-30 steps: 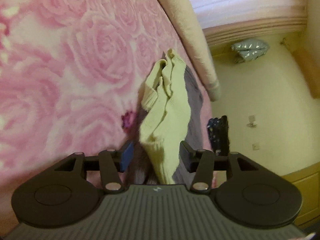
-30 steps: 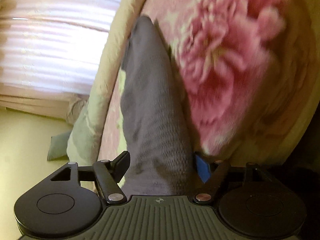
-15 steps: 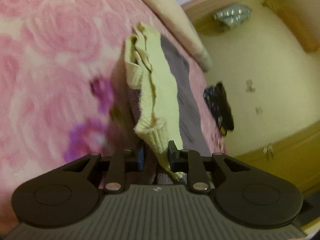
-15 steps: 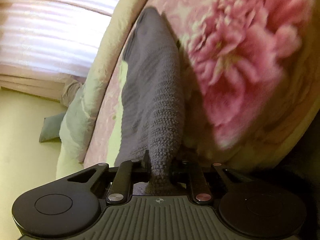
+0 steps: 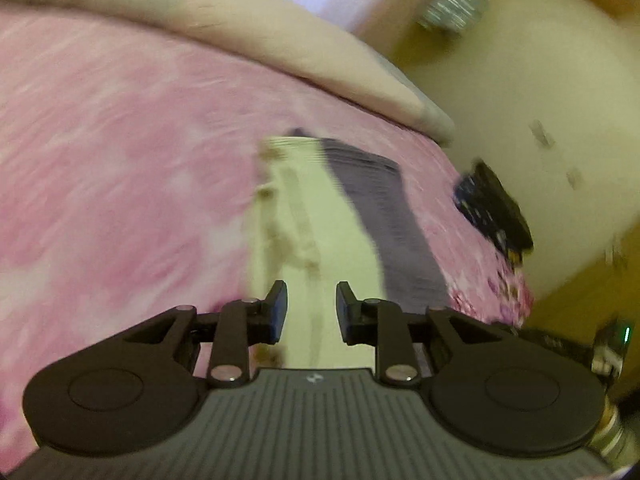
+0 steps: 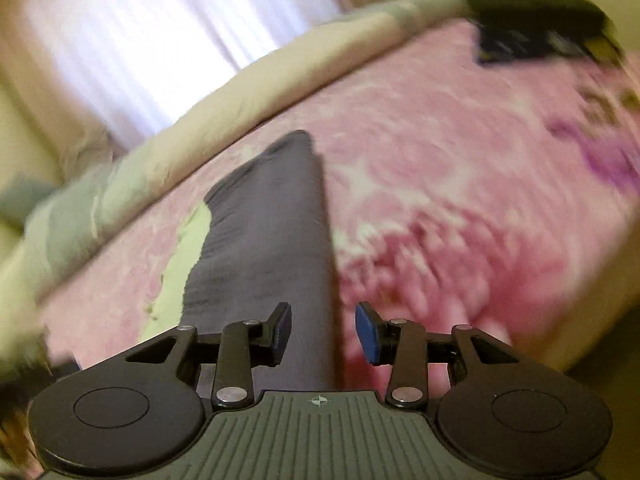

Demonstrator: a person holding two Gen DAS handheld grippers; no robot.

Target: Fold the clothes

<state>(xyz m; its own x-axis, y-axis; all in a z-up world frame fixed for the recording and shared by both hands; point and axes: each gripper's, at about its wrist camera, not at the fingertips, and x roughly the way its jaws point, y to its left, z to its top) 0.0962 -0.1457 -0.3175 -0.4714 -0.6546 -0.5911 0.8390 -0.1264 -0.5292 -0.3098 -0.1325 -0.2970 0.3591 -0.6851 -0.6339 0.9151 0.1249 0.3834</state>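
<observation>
A knitted garment, pale yellow (image 5: 312,208) on one side and grey (image 5: 384,208) on the other, lies in a long narrow strip on the pink floral bedspread (image 5: 120,160). My left gripper (image 5: 312,312) is open over the near end of the yellow part, with cloth showing between the fingers. In the right wrist view the grey part (image 6: 272,240) runs away from me, with a yellow edge (image 6: 188,248) on its left. My right gripper (image 6: 324,330) is open and straddles the grey strip's right edge. Both views are blurred by motion.
A beige rolled duvet (image 5: 280,40) lies along the bed's far side, under a bright curtain (image 6: 160,40). A dark patterned object (image 5: 496,208) sits at the bed's edge. A silvery bag (image 5: 452,4) lies on the yellow floor. Wooden furniture (image 5: 592,288) stands at the right.
Half a second ago both grippers were nearly closed around the hanging garment. Now both are open and the garment lies flat on the bed. Both cameras have swung to a new angle.
</observation>
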